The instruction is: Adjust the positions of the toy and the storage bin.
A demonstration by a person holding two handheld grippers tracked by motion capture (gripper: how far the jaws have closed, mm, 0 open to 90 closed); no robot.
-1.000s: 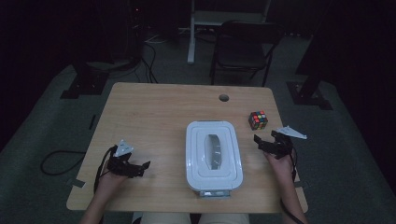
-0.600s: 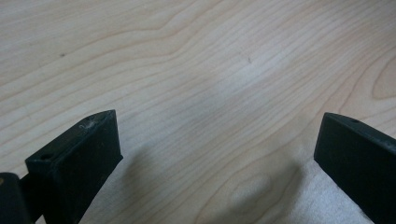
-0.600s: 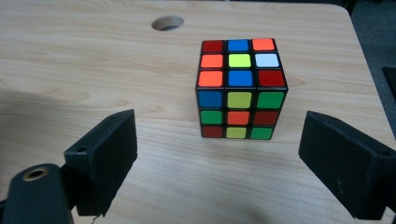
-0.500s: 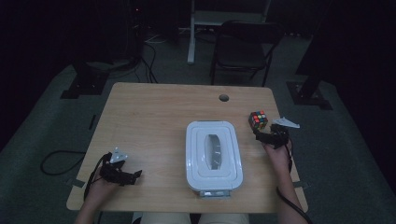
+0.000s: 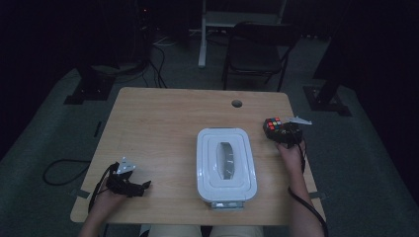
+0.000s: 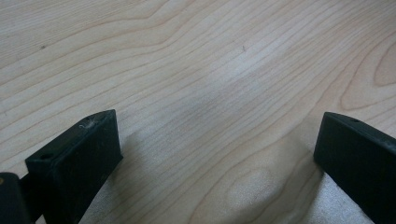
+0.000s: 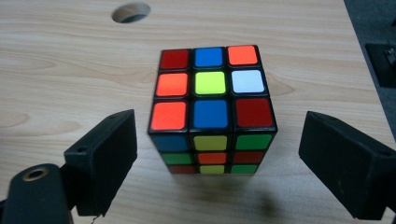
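1. The table (image 7: 56, 70) is pale wood, smooth and matt, with plain grain.
2. The cube (image 7: 210, 112) looks like black plastic with glossy coloured stickers.
3. The box (image 5: 226, 163) beside the cube is smooth white plastic.
4. The right gripper (image 7: 217, 161) has matt black jaws.

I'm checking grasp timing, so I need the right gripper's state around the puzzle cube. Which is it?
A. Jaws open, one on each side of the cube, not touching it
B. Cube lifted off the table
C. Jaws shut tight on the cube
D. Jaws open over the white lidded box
A: in the right gripper view the right gripper stands open, a gap showing on each side of the puzzle cube, which rests on the table.
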